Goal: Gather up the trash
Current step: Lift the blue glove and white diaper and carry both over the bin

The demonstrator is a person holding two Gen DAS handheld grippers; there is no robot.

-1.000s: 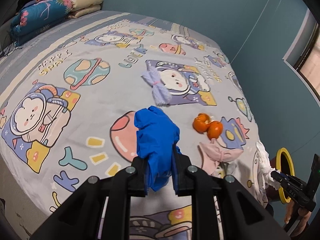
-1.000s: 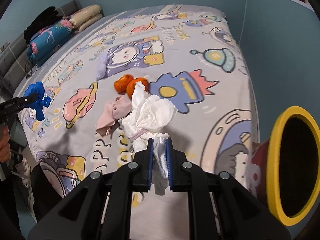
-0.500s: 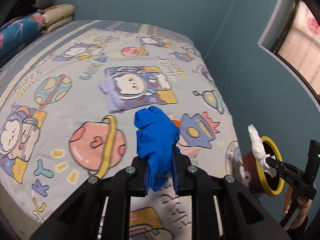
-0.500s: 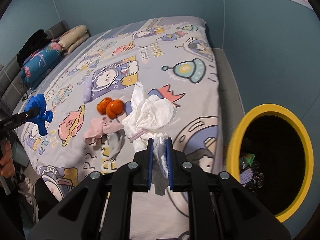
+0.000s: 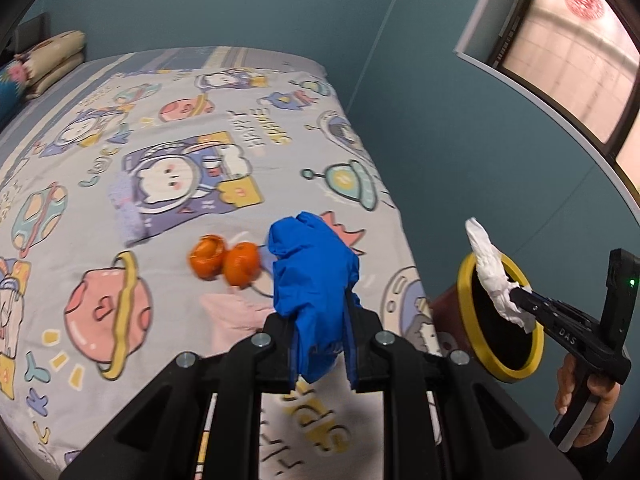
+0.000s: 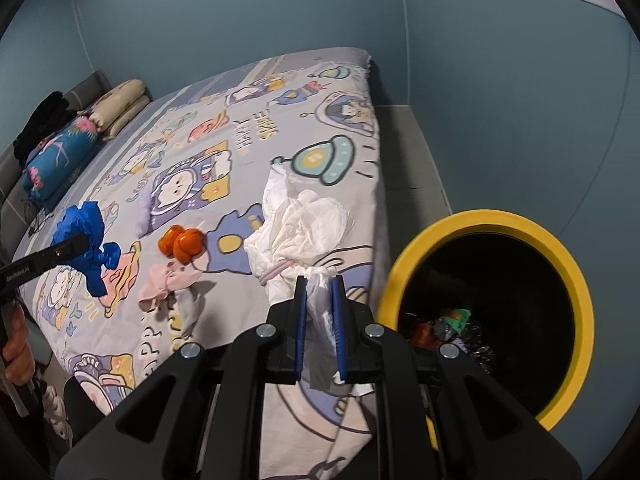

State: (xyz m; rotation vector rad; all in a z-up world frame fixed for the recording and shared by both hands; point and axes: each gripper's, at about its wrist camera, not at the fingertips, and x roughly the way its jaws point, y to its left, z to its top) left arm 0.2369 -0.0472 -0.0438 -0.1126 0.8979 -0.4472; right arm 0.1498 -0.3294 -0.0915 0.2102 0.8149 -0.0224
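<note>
My left gripper [image 5: 320, 320] is shut on a crumpled blue wrapper [image 5: 312, 276], held above the bed; both also show in the right wrist view [image 6: 86, 240]. My right gripper [image 6: 320, 292] is shut on a crumpled white tissue [image 6: 300, 224], held just left of the yellow-rimmed trash bin [image 6: 568, 280]. In the left wrist view the white tissue [image 5: 490, 272] hangs in front of the bin's rim [image 5: 466, 280]. Orange peels [image 5: 226, 260] and a pink cloth [image 5: 236, 316] lie on the bed.
The bed has a cartoon sheet [image 5: 160, 128], with pillows [image 6: 80, 136] at its head. The bin stands on the floor beside the bed and holds some trash [image 6: 448, 324]. Blue walls and a window [image 5: 568, 48] are to the right.
Both grippers have swung right toward the bin. The right gripper with the tissue now sits close beside the bin's opening; the left gripper with the blue wrapper has moved over the bed's right side.
</note>
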